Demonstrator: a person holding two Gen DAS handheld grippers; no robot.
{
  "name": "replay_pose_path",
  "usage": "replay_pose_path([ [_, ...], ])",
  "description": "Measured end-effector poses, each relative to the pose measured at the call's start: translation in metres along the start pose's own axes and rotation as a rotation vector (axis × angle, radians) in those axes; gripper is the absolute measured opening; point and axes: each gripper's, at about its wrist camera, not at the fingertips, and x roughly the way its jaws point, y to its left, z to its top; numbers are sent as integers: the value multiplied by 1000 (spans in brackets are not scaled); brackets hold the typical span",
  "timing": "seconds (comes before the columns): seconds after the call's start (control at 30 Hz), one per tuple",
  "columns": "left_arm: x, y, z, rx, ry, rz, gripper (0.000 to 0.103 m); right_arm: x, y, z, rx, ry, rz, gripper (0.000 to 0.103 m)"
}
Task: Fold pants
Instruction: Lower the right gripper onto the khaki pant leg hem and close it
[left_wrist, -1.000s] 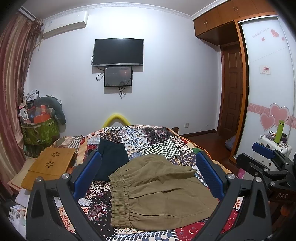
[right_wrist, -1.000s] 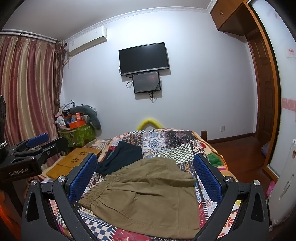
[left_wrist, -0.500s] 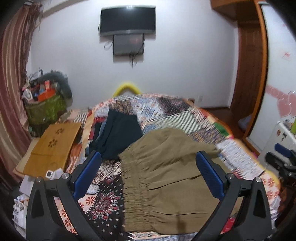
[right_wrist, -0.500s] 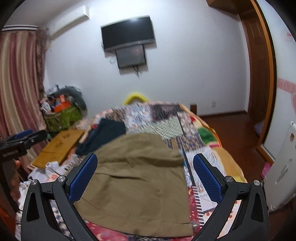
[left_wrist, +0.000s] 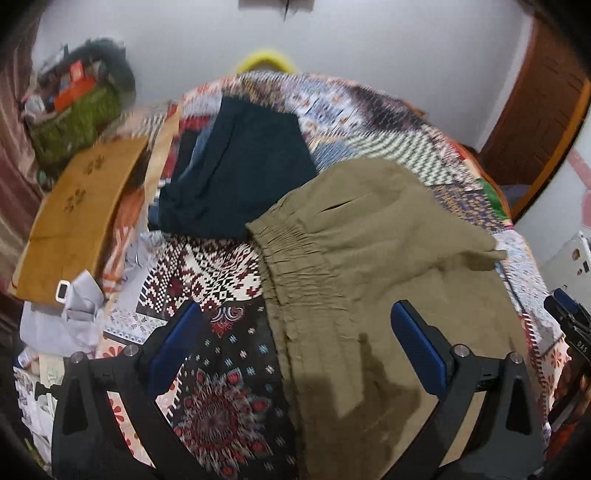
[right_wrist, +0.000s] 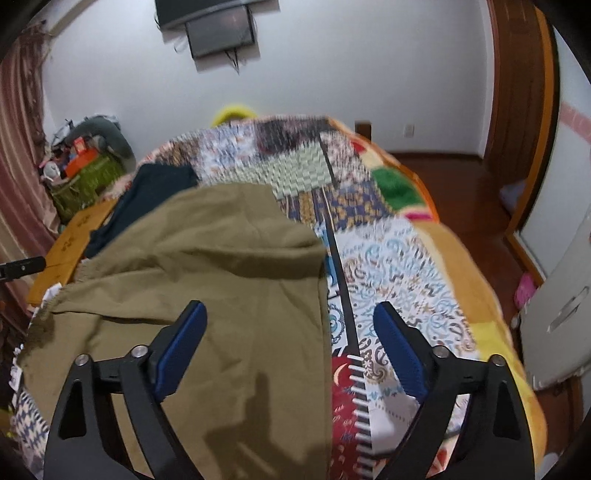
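Pants (left_wrist: 388, 258) are matt olive cloth (waistband gathered, ribbed); quilt (right_wrist: 399, 258) is printed patchwork cloth; gripper (right_wrist: 290, 343) frames are matt black plastic with blue pads (right_wrist: 181, 347).

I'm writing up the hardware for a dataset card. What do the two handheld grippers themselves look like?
Both look alike. The left gripper and right gripper each have two black plastic arms forming a V, with triangular cut-outs near the base and silver screws at the joints. Each finger carries a long blue pad on its inner face. No cables, sleeves or hands show. White lettering on the right gripper's side is too blurred to read.
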Motion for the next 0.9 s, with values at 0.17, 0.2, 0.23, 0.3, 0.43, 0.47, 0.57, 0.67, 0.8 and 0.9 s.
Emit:
replay_pose_path([
  [0.17, 36, 8, 7, 25, 90, 32, 103, 34, -13, 6, 5, 102, 20, 69],
  [0.2, 42, 8, 7, 41, 105, 38, 103, 41, -14, 8, 7, 121, 28, 66],
  [0.23, 47, 7, 7, 55, 117, 42, 103, 45, -15, 9, 7, 135, 38, 63],
  [0.3, 54, 6, 6, 84, 135, 48, 103, 57, -18, 12, 6, 174, 59, 53],
  [0.43, 65, 9, 6, 92, 156, 27, 103, 76, -20, 17, -16, 237, 107, 46],
  [0.47, 66, 10, 6, 84, 160, 16, 103, 81, -20, 18, -22, 253, 113, 46],
  [0.57, 70, 14, 6, 58, 171, -18, 103, 94, -17, 18, -49, 285, 113, 46],
  [0.67, 76, 14, 5, 46, 182, -48, 103, 101, -15, 19, -83, 289, 106, 46],
  [0.8, 80, 8, 2, 56, 195, -80, 101, 108, -7, 15, -139, 288, 92, 42],
  [0.9, 79, 1, -1, 77, 197, -100, 91, 111, -7, 14, -152, 298, 64, 18],
])
